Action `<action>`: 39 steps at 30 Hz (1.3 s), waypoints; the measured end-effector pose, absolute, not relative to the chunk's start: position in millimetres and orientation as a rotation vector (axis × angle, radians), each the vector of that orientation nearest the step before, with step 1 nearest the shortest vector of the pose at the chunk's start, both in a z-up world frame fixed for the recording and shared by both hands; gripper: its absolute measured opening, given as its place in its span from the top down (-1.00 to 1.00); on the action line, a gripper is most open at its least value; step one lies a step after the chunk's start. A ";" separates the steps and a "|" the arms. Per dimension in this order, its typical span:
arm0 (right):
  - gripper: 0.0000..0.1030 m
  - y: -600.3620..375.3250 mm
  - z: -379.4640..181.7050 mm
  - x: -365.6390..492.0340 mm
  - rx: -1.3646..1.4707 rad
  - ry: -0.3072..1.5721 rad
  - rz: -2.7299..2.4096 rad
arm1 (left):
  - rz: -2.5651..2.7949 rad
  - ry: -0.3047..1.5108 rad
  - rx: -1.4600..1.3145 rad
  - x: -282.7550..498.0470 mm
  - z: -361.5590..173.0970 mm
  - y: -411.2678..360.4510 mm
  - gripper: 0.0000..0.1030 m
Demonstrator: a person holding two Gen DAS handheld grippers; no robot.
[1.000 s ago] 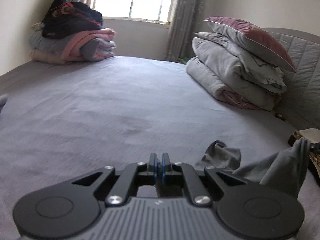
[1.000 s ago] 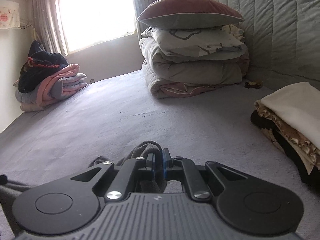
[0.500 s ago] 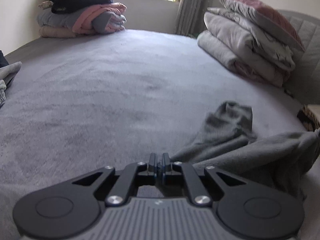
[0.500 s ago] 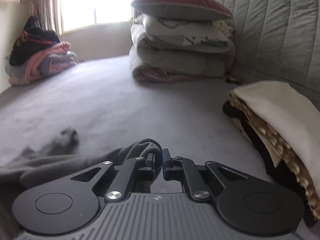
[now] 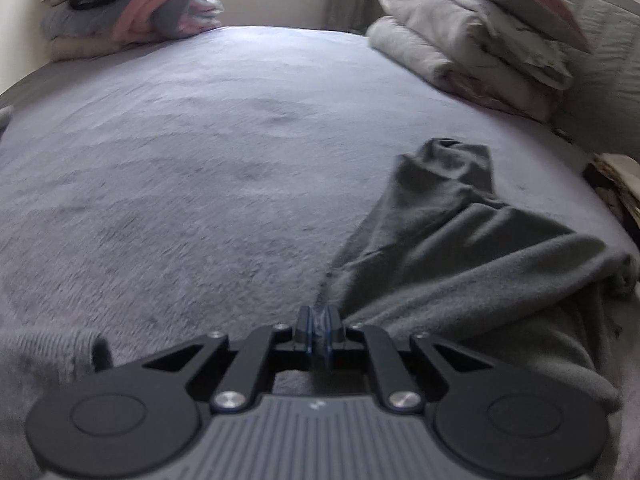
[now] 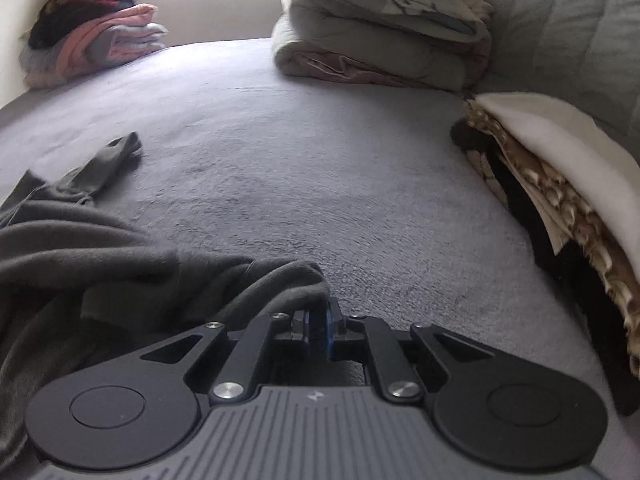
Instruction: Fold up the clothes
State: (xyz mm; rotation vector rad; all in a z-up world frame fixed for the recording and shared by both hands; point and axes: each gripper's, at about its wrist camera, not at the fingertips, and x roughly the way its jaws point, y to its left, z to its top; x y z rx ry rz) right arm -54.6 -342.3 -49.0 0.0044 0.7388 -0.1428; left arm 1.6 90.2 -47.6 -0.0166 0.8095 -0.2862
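Grey garment [image 5: 460,264], soft knit, is lying rumpled on your fuzzy bed cover [image 5: 200,160]; your left gripper [image 5: 318,322] and right gripper [image 6: 318,320] are both pinching its near edge.

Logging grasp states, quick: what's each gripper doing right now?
Left gripper: shut on the grey garment.
Right gripper: shut on the grey garment.

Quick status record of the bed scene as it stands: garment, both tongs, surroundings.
garment: grey garment, crumpled, spread on the bed
left tongs: shut on the garment's edge
right tongs: shut on a bunched fold
far corner: stack of clothes
headboard side: piled bedding
right of right tongs: cream and patterned stack
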 end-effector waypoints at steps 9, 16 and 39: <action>0.39 -374.6 -17.5 -64.8 0.193 0.723 -0.059 | -0.387 0.759 -0.024 25.9 -22.9 79.2 0.00; 0.34 -382.3 -7.0 -60.8 0.238 0.683 -0.054 | -0.423 0.793 -0.039 66.1 -34.3 51.6 -0.06; 0.33 -313.8 -10.5 5.6 0.220 0.773 0.173 | -0.385 0.693 -0.156 93.2 -41.5 24.6 0.92</action>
